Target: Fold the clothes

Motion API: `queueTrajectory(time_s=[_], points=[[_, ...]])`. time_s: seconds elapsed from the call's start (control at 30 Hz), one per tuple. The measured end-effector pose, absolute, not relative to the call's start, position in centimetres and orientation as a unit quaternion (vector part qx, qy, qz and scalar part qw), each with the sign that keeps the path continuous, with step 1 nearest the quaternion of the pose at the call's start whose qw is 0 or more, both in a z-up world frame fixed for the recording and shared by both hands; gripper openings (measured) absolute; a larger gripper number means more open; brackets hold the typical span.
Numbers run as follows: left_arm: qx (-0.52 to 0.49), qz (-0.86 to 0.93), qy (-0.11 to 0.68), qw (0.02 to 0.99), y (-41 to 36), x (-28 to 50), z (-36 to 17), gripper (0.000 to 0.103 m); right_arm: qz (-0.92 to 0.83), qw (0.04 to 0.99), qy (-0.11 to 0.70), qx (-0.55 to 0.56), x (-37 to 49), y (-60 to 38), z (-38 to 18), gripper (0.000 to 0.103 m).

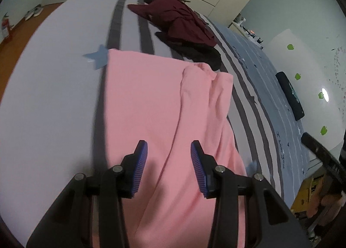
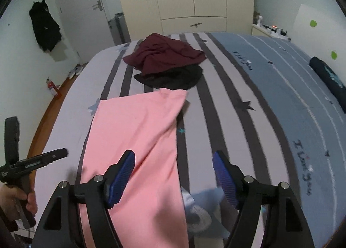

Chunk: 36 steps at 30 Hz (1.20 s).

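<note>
Pink garment (image 1: 155,105) flat on bed (image 1: 49,87), both grippers angled down above it, fingers (image 1: 141,168) apart, empty.

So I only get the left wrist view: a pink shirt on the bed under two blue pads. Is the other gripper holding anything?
Observer: No. The right gripper is open with nothing between its jaws; it hangs over the pink shirt's right edge.
Operator: And what holds up the gripper I'm looking through?
Observer: A hand grips the handle of the left gripper, low at the left of the right wrist view.
Operator: Anything else in the room that I miss?
Observer: A black garment hangs on the wall left of the door.
</note>
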State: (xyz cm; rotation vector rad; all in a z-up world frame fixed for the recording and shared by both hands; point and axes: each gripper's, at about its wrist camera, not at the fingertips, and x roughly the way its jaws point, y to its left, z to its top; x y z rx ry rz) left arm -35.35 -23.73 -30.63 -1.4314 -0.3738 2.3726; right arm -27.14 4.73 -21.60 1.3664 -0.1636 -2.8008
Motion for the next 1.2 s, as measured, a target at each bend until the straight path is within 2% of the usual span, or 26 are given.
queueTrajectory(time_s=[0.3,0.4,0.67,0.73,0.77,0.8,0.97,1.07,1.2], points=[[-0.523,0.825,-0.132,0.165,-15.6,-45.8,-36.3,0.038,-0.890,0.036,-0.056,0.451,-30.9,7.8,-26.2,0.071],[-0.533,0.827,-0.098,0.150,-13.6,-48.3,-37.6,0.038,-0.886,0.036,-0.065,0.457,-31.5,9.4,-27.3,0.071],[-0.549,0.816,-0.089,0.160,-11.8,-50.8,-39.7,0.038,-0.873,0.024,-0.096,0.477,-32.4,12.8,-29.6,0.071],[-0.547,0.816,-0.079,0.170,-11.4,-50.7,-39.8,0.032,-0.871,0.023,-0.099,0.480,-32.6,13.2,-29.9,0.071],[-0.547,0.815,-0.077,0.174,-11.3,-50.6,-39.8,0.014,-0.871,0.022,-0.099,0.481,-32.6,13.4,-30.0,0.071],[-0.547,0.815,-0.080,0.174,-11.5,-50.5,-39.8,0.003,-0.871,0.022,-0.099,0.482,-32.7,13.5,-30.1,0.071],[-0.528,0.832,-0.070,0.156,-12.4,-49.9,-37.9,0.003,-0.866,0.016,-0.113,0.487,-33.2,14.0,-30.4,0.071],[-0.484,0.863,-0.027,0.143,-11.6,-48.3,-34.9,0.003,-0.863,0.011,-0.118,0.491,-33.4,14.2,-30.6,0.071],[-0.429,0.875,0.057,0.217,-6.5,-43.0,-32.0,0.003,-0.863,-0.004,-0.118,0.492,-33.4,15.3,-30.9,0.071]])
